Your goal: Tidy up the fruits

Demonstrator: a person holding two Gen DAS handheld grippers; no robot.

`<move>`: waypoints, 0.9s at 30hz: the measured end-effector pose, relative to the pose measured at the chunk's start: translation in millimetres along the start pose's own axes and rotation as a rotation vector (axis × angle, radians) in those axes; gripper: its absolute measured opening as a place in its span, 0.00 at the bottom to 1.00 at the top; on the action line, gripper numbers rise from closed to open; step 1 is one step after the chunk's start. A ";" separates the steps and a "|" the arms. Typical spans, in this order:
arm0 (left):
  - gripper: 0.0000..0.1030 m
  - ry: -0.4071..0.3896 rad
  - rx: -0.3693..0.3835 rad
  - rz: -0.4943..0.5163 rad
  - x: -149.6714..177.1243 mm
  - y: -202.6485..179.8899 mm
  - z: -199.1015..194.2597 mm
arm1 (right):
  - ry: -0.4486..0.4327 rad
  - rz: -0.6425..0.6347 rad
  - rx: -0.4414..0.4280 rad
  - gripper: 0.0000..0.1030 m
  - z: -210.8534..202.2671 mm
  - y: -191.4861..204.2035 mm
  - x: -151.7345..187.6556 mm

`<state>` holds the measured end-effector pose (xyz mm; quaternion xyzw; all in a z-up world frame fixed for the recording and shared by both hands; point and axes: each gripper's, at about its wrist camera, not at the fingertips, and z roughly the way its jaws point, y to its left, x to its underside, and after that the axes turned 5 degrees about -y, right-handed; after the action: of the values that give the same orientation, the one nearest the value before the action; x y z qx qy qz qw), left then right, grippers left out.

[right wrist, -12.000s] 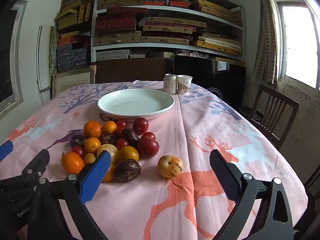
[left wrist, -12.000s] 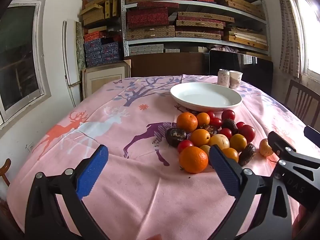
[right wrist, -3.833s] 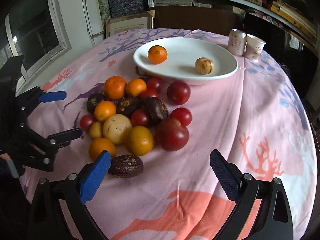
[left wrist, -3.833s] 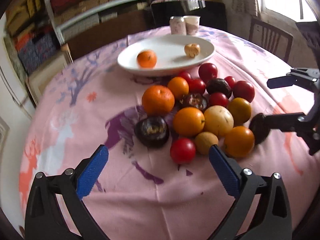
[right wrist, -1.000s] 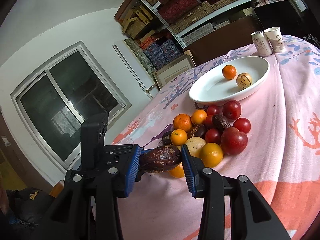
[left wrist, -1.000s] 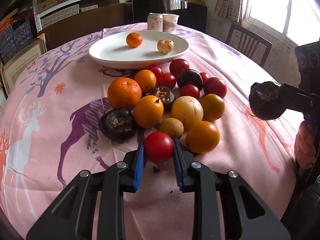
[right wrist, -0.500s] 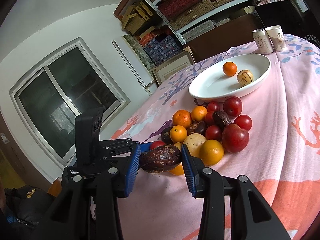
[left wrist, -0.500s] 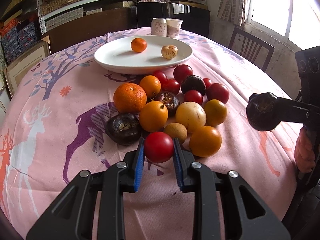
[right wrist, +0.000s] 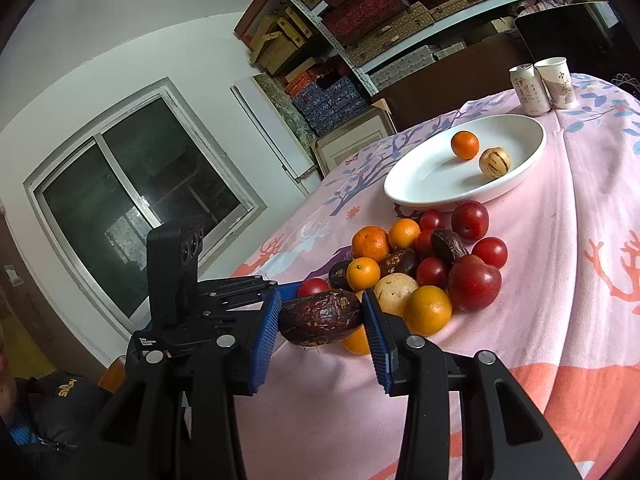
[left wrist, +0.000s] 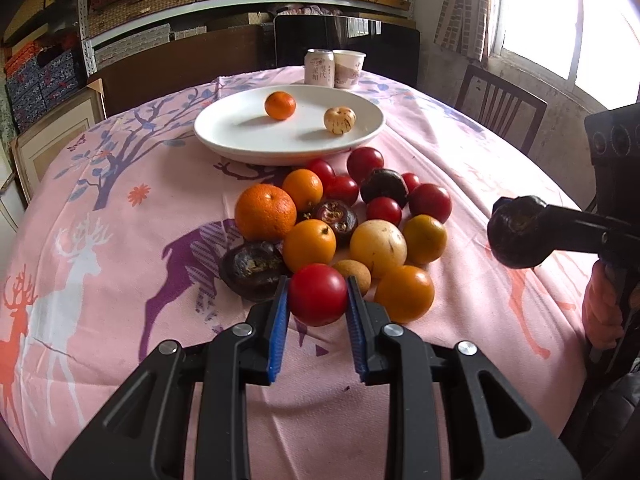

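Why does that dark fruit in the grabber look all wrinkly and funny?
The dark fruit clamped in the right gripper has shrivelled, creased brown-purple skin with pale scuffs, unlike the smooth red tomato in the left gripper. Other dark fruits in the pile look similarly rough. Nothing looks spilled.

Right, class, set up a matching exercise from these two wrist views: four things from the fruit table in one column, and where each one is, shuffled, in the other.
Things:
1. red tomato
2. wrinkled dark fruit
3. small orange
4. drink can

Places:
A. on the white plate
B. standing behind the plate, beside the paper cup
C. clamped in the left gripper
D. clamped in the right gripper

Pairs: 1-C, 2-D, 3-A, 4-B
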<state>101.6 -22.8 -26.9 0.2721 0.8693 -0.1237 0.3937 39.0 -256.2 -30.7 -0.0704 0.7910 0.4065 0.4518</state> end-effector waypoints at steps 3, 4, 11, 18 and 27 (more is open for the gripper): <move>0.25 -0.015 -0.028 0.017 -6.9 0.0 -7.0 | 0.008 0.002 0.012 0.41 0.3 1.5 -3.8; 0.25 -0.019 -0.035 0.024 -9.5 -1.1 -9.7 | 0.015 -0.005 0.025 0.41 0.7 3.3 -5.4; 0.25 -0.069 -0.030 0.085 -23.4 -11.9 -26.3 | -0.002 -0.108 0.136 0.41 -5.1 23.3 -17.5; 0.25 -0.089 -0.004 0.103 -23.9 -20.0 -29.1 | -0.011 -0.108 0.106 0.41 -3.7 23.3 -18.6; 0.25 -0.069 0.012 0.088 -23.3 -16.2 -23.8 | -0.008 -0.087 0.087 0.41 0.7 17.7 -16.5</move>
<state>90.2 -34.6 6.3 0.3079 0.8417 -0.1207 0.4268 40.6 -248.3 -7.9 -0.0836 0.8023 0.3519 0.4748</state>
